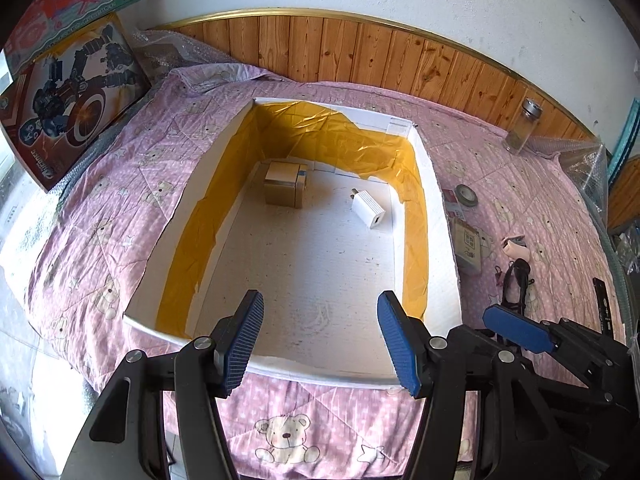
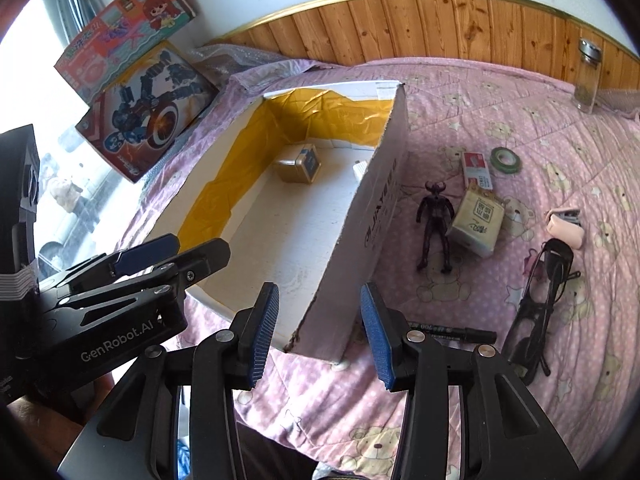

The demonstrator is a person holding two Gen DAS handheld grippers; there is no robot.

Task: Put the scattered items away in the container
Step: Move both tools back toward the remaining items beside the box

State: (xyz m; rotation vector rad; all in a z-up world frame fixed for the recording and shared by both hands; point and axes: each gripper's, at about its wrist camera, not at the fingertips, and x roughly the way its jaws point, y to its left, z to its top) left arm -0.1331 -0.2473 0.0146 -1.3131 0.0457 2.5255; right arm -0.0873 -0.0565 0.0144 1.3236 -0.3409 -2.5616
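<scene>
A white foam box [image 1: 440,224] with yellow lining lies open on the pink quilt. Inside it are a gold tin [image 1: 283,187] and a white charger [image 1: 368,209]. My left gripper [image 1: 320,340] hovers open and empty over the box's near edge. My right gripper [image 2: 318,328] is open too, straddling the near corner of the box wall [image 2: 360,232]. Scattered right of the box: a dark figurine [image 2: 435,222], a tissue pack [image 2: 476,220], a red-white packet [image 2: 476,168], a green tape roll [image 2: 506,159], a pink item [image 2: 566,228], black glasses [image 2: 540,300] and a black marker [image 2: 460,334].
A glass jar [image 2: 588,76] with a metal lid stands by the wooden headboard [image 2: 440,20] at the back right. Two toy boxes [image 2: 148,108] lean at the back left. Bubble wrap [image 1: 580,156] lies at the quilt's right edge.
</scene>
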